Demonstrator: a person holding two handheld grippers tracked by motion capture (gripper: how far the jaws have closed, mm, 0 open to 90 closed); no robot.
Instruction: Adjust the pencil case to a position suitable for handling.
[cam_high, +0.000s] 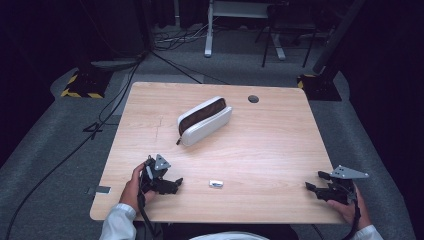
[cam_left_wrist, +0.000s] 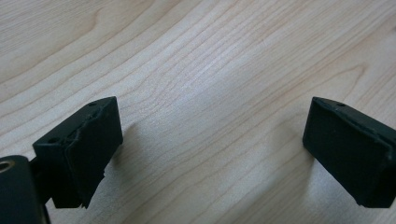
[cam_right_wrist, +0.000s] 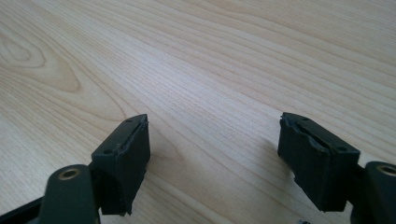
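Pouch (cam_high: 204, 120), white with a brown top and a zip pull at its near end, lies well beyond both grippers, nothing visible inside. Left gripper (cam_high: 177, 183) rests near the front edge, jaws spread, empty. A small silver piece (cam_high: 215, 184) lies just beside it. Right gripper (cam_high: 311, 183) is likewise spread, gripping nothing, over bare table (cam_high: 280, 135)

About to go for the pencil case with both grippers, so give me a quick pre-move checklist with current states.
1. Left gripper open, nothing between its jaws: ok.
2. Right gripper open, nothing held: ok.
3. Pencil case lies unzipped on the table, apart from both grippers: ok.
4. Small white object lies between the grippers, off the direct line to the case: ok.
5. What the case contains: cannot tell.
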